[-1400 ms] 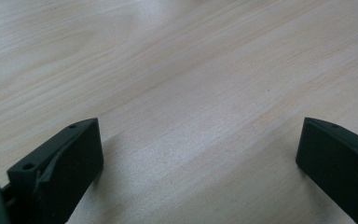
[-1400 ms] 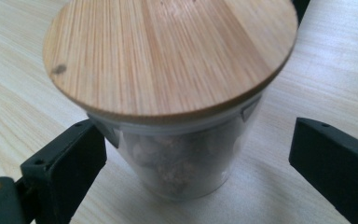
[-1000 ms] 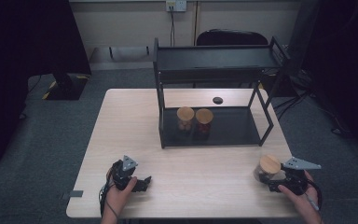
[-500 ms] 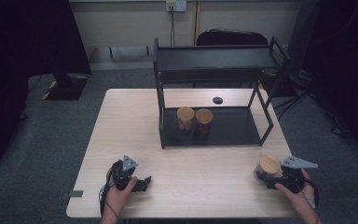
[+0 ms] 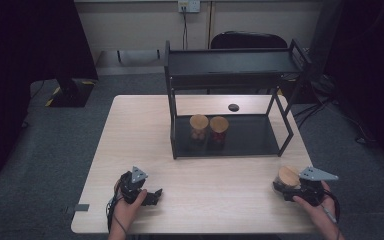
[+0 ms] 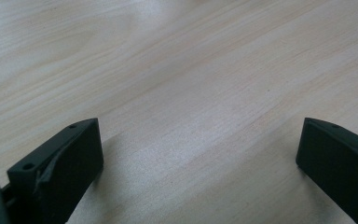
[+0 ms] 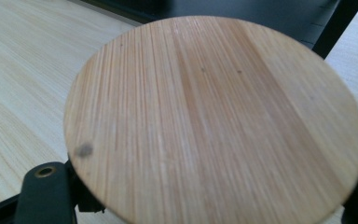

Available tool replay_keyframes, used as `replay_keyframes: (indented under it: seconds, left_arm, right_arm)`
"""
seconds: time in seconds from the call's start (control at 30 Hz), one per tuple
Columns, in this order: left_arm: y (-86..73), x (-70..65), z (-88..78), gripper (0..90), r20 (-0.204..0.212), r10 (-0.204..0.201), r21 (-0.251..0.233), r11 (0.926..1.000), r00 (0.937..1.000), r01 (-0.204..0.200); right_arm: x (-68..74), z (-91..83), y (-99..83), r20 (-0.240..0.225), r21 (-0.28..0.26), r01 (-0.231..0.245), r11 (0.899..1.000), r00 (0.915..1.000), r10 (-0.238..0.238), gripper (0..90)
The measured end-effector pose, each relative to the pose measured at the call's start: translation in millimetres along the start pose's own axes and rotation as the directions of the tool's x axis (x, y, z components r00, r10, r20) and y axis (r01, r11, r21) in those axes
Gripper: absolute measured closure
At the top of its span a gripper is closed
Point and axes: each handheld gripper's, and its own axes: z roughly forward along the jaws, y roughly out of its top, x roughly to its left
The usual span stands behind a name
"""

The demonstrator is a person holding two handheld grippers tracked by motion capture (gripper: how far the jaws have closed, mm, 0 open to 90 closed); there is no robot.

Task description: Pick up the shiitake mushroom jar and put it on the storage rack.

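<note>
- Right gripper (image 5: 286, 186) jaws have just been closing and now clasp the wooden-lidded jar (image 5: 286, 176) near the table (image 5: 145, 135) front right edge
- Left gripper (image 6: 196, 154) jaws wide, over bare tabletop near the front edge
- Open wood between both grippers and the rack (image 5: 230, 67)

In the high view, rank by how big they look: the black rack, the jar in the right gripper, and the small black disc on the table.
1. black rack
2. jar, nearer the camera
3. small black disc

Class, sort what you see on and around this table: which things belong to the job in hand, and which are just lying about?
In the job:
- right gripper, its jaws just closing around the wooden-lidded jar
- black shelf rack
- two jars on its lower shelf

Lying about:
- small black disc
- chair
- left gripper, open on the table
</note>
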Motion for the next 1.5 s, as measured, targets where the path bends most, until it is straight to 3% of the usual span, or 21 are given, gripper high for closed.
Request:
replay_keyframes:
  seconds: [1.0,1.5]
  left_arm:
    - [0.1,0.3,0.0,0.1,0.001,0.003,0.001,1.0,1.0,-0.003]
    - [0.1,0.3,0.0,0.1,0.001,0.003,0.001,1.0,1.0,-0.003]
  right_arm:
    - [2.3,-1.9,6.5,-0.016,0.041,0.012,0.999,0.9998,-0.011,25.7]
    - [7.5,4.7,23.1,-0.048,0.053,0.038,0.998,0.9982,-0.036,25.7]
